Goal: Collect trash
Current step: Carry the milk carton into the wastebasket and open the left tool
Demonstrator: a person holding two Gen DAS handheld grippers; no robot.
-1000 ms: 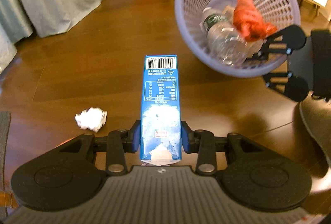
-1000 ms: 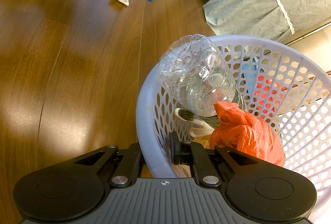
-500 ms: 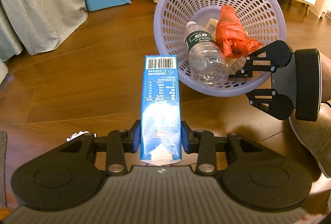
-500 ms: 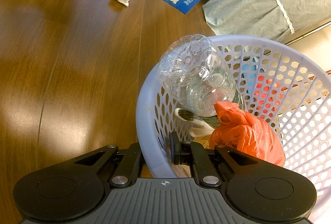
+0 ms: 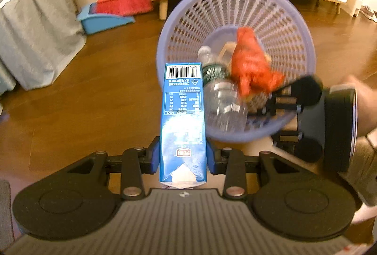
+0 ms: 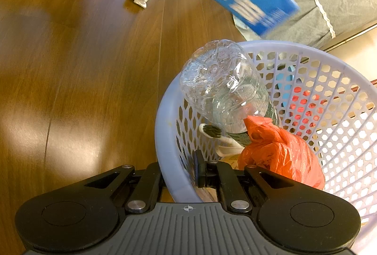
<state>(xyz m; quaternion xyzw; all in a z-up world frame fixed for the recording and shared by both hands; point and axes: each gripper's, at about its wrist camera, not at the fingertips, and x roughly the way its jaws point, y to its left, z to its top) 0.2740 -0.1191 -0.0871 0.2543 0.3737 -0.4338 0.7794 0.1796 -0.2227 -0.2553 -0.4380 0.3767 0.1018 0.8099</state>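
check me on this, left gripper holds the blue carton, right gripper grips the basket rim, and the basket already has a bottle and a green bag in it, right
The bag is orange-red, not green, as the right wrist view shows. The rest stands: left gripper holds the blue carton, right gripper grips the basket rim, bottle inside.

Blue carton (image 5: 183, 118) with barcode, lavender lattice basket (image 5: 235, 5), orange bag (image 5: 252, 66), brown wood floor (image 6: 70, 66)

One carton (image 5: 183, 118), one basket (image 5: 304, 43), one bottle (image 6: 223, 87)
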